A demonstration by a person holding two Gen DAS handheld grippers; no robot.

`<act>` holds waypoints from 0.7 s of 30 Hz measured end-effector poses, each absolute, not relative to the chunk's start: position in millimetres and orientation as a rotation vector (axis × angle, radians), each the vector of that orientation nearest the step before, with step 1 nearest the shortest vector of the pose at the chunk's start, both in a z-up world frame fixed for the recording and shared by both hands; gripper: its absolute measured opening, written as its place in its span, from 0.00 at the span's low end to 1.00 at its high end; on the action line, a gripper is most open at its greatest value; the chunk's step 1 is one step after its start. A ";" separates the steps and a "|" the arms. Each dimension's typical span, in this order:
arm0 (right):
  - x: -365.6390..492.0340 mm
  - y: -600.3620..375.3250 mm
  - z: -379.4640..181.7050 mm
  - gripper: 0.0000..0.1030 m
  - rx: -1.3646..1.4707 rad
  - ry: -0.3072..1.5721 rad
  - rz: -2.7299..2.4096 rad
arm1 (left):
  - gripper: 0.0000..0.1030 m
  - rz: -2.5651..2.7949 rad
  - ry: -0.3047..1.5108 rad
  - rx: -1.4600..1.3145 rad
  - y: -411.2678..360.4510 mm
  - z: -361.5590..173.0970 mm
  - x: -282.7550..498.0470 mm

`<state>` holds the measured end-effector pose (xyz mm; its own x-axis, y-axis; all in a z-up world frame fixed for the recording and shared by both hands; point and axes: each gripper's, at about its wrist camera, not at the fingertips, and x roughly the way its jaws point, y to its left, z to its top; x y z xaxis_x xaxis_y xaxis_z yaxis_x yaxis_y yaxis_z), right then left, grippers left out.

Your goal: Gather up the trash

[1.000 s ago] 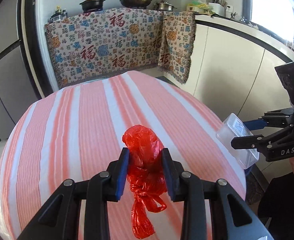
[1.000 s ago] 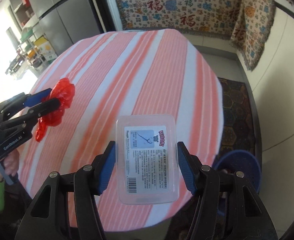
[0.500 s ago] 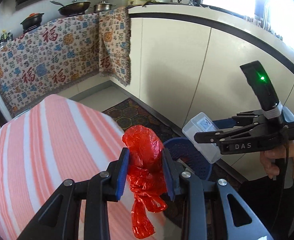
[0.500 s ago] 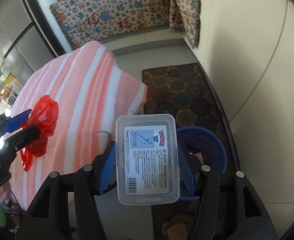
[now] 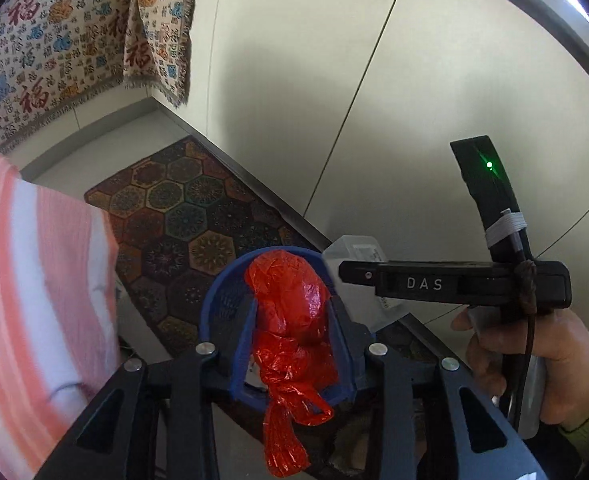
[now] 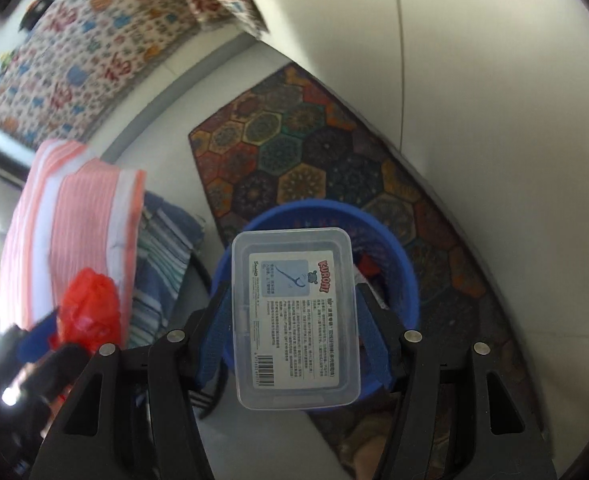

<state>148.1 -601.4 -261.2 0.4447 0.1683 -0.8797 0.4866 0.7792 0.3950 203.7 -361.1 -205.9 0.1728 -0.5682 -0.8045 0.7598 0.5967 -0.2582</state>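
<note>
Kitchen floor fills both my views: pale cabinet panels, a hexagon-patterned mat (image 6: 334,168) at twelve o'clock, and the pink-striped tablecloth (image 5: 22,300) hanging at nine o'clock. Directly below my tools I see the blue bin (image 6: 398,264), its rim ringing both loads. My left gripper (image 5: 294,344) has the red plastic bag (image 5: 290,320) between its blue pads; the jaws are opening, and I see a sliver of gap on the left side, so the bag looks barely pinched or already loose. Its long axis runs from twelve to six o'clock, bulb end away from me, knotted tail dangling toward me. My right gripper (image 6: 294,336) carries the clear plastic box (image 6: 294,316), jaws easing open with the box between them and its sides against the pads. Its long axis points twelve to six, label facing the camera; I read "KUROMI" in red, running sideways, above small print and a barcode. On the right gripper's side in the left view I read "DAS".
</note>
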 end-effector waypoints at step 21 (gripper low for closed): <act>-10.1 -540.2 -165.9 1.00 0.412 0.906 -0.431 | 1.00 -0.861 0.846 0.310 -303.7 -146.9 99.0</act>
